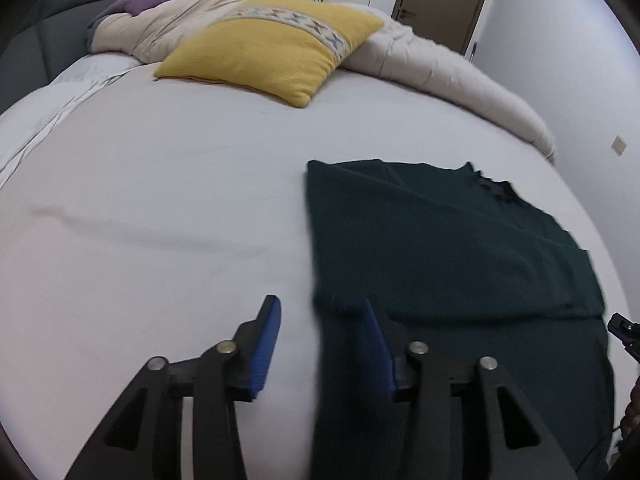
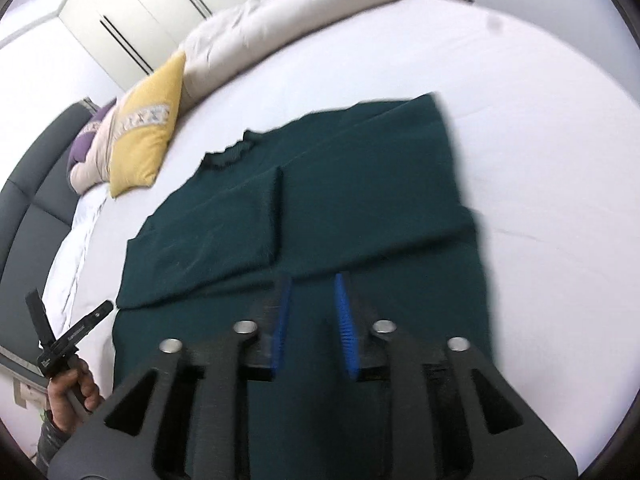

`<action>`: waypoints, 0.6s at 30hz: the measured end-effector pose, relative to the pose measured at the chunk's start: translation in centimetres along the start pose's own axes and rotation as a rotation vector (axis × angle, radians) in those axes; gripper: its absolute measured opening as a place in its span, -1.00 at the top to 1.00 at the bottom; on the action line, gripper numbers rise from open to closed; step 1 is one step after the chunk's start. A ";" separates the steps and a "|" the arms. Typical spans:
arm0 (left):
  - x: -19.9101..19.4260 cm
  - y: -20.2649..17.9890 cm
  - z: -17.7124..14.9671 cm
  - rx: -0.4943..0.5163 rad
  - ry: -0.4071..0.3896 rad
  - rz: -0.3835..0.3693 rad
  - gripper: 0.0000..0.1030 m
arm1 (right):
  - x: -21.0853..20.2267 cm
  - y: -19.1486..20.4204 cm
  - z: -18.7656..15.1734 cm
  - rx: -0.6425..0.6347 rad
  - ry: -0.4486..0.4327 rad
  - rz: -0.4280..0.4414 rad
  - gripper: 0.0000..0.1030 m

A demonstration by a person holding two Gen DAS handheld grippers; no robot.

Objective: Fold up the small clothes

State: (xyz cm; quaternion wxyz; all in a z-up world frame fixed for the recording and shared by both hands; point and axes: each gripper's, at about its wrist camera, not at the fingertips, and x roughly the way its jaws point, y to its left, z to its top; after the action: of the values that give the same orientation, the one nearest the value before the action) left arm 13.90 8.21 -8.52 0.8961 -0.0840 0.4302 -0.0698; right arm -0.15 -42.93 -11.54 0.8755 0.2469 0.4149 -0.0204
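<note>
1. Blue-padded fingers (image 2: 343, 320) of the right gripper (image 2: 312, 320) are seen nearest the lens, parted, with nothing held between them; dark green cloth lies beneath and beyond them.
2. That cloth is the dark green sweater (image 2: 320, 184), laid flat on the white bed sheet (image 2: 540, 140), neckline turned towards the pillows.
3. One sleeve (image 2: 208, 232) is already laid across the body, its cuff edge near the garment's middle. A crosswise fold line is also seen closer to the camera, though blur leaves its exact layering unclear.
4. The fold is judged partly done: the sides appear brought in, while the final halving from hem to collar is judged still to be made, and no compact bundle is yet formed.
5. The left gripper (image 1: 320, 312) is held low over the sweater's left edge, jaws spread wide and empty: one pad (image 1: 268, 344) is over bare sheet, the other over the cloth. Whether the pads touch the fabric cannot be told.
6. From the right wrist view, the left gripper is seen gripped in a bare hand (image 2: 74, 388) just beside the garment's near left corner.
7. Further off, a yellow pillow (image 1: 272, 48) and a rolled beige duvet (image 1: 440, 68) are placed at the head of the bed, well apart from the sweater.
</note>
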 end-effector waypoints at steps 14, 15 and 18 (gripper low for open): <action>-10.4 4.6 -13.8 -0.138 0.186 -0.182 -0.39 | -13.5 -7.4 -13.9 0.099 0.006 0.028 -0.32; -10.6 4.8 -14.7 -0.146 0.200 -0.187 -0.38 | -13.7 -7.7 -14.5 0.102 0.016 0.033 -0.32; -11.2 4.8 -16.8 -0.161 0.230 -0.214 -0.36 | -14.6 -8.9 -16.0 0.124 0.047 0.050 -0.32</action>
State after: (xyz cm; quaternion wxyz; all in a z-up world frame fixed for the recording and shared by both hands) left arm -5.95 13.62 -11.41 0.8189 -0.1920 0.5227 -0.1391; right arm -23.34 -46.06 -13.03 0.8487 0.3114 0.4271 -0.0185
